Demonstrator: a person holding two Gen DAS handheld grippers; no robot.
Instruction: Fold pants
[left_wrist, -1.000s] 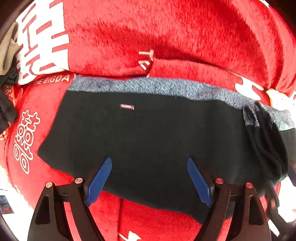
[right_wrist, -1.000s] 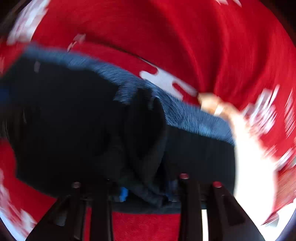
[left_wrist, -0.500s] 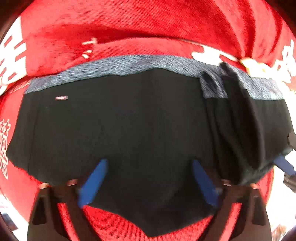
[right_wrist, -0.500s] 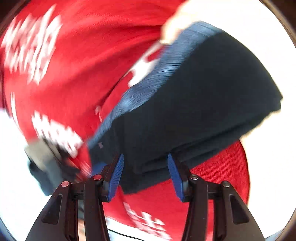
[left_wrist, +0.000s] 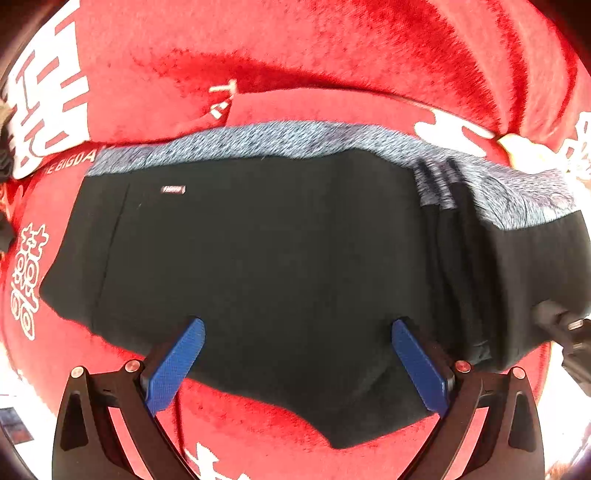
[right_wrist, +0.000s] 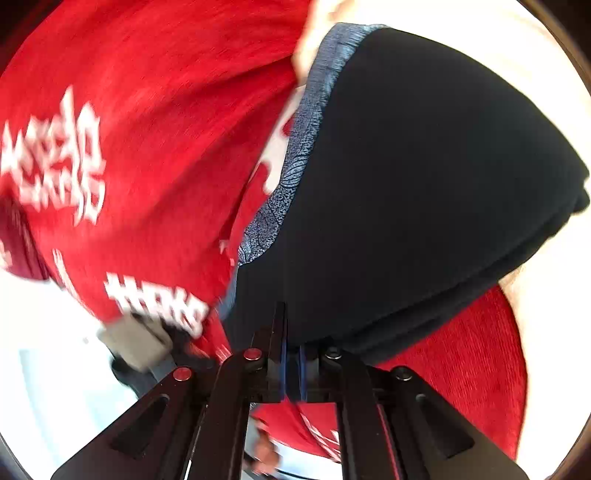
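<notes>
Black pants (left_wrist: 277, 258) with a grey-blue waistband (left_wrist: 295, 140) lie folded on a red blanket (left_wrist: 332, 55). A bunched fold crosses them near their right end. My left gripper (left_wrist: 297, 325) hovers over the pants' near edge, pointing down, open wide with nothing between its blue pads. The right gripper (left_wrist: 565, 328) shows at the pants' right end. In the right wrist view the pants (right_wrist: 424, 184) fill the upper right, and my right gripper (right_wrist: 291, 343) is shut on their near edge, with black fabric running down between the blue pads.
The red blanket (right_wrist: 147, 110) has white printed characters and a raised fold behind the waistband. A grey cloth (right_wrist: 136, 343) lies at its edge, lower left in the right wrist view. Other dark garments (left_wrist: 5, 110) sit at the far left. A pale surface surrounds the blanket.
The left jaws spread wider and the left gripper slid sideways over the pants. The right gripper rolled around to the pants' end and its jaws shut on the fabric edge.
</notes>
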